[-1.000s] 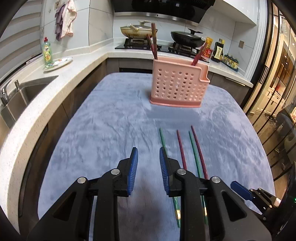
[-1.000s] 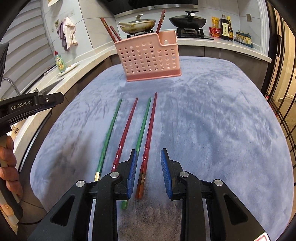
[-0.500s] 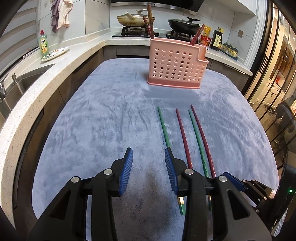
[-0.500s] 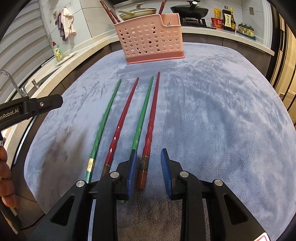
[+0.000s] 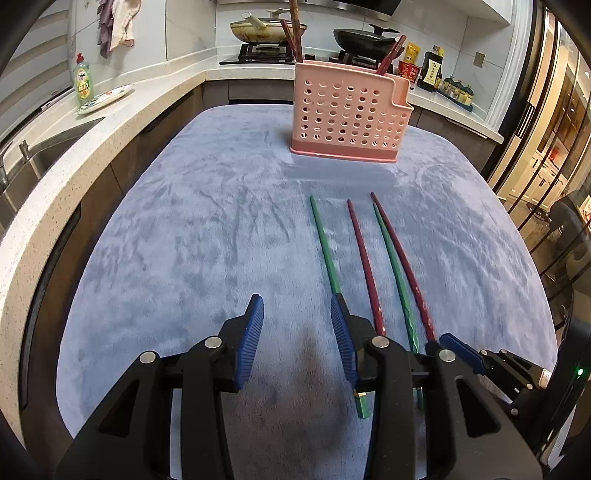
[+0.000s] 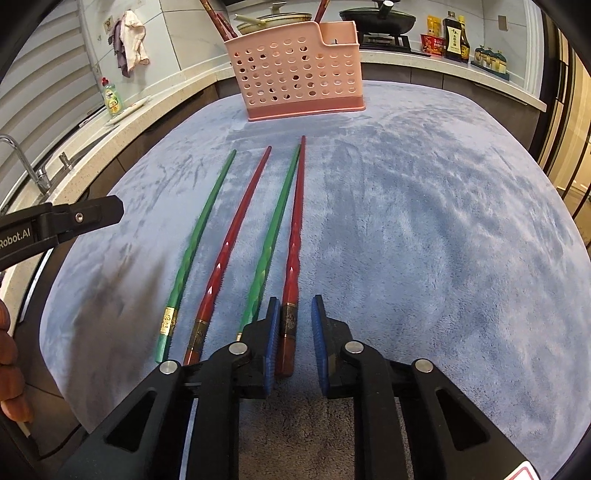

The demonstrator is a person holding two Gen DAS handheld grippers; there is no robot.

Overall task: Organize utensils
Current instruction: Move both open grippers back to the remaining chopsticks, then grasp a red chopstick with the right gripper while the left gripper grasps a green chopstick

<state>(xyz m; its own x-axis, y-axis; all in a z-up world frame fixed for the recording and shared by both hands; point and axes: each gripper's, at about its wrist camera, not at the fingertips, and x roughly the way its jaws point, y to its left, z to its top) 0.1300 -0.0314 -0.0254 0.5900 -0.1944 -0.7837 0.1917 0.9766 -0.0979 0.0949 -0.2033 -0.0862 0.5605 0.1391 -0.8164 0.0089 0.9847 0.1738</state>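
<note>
Four chopsticks lie side by side on the blue-grey cloth: a green one point(image 6: 199, 236), a red one point(image 6: 236, 236), another green one point(image 6: 275, 229) and the rightmost red one point(image 6: 297, 229). My right gripper point(image 6: 292, 306) is low over the thick end of that rightmost red chopstick, which lies between its closing jaws. The left pad touches it and a gap remains at the right pad. My left gripper point(image 5: 295, 302) is open over bare cloth, holding nothing. The leftmost green chopstick point(image 5: 325, 251) runs under its right finger. The pink perforated utensil basket point(image 5: 347, 110) stands at the far end, with several dark chopsticks in it.
A counter with a sink point(image 5: 33, 155), a dish-soap bottle point(image 5: 83, 81) and a plate runs along the left. Behind the basket are a stove with pans point(image 5: 269, 31) and sauce bottles. A person's fingers point(image 6: 9, 369) show at the left edge.
Both grippers have sunk closer to the cloth. The left jaws have spread wider. The right jaws have narrowed a little around the thick end of the rightmost red chopstick.
</note>
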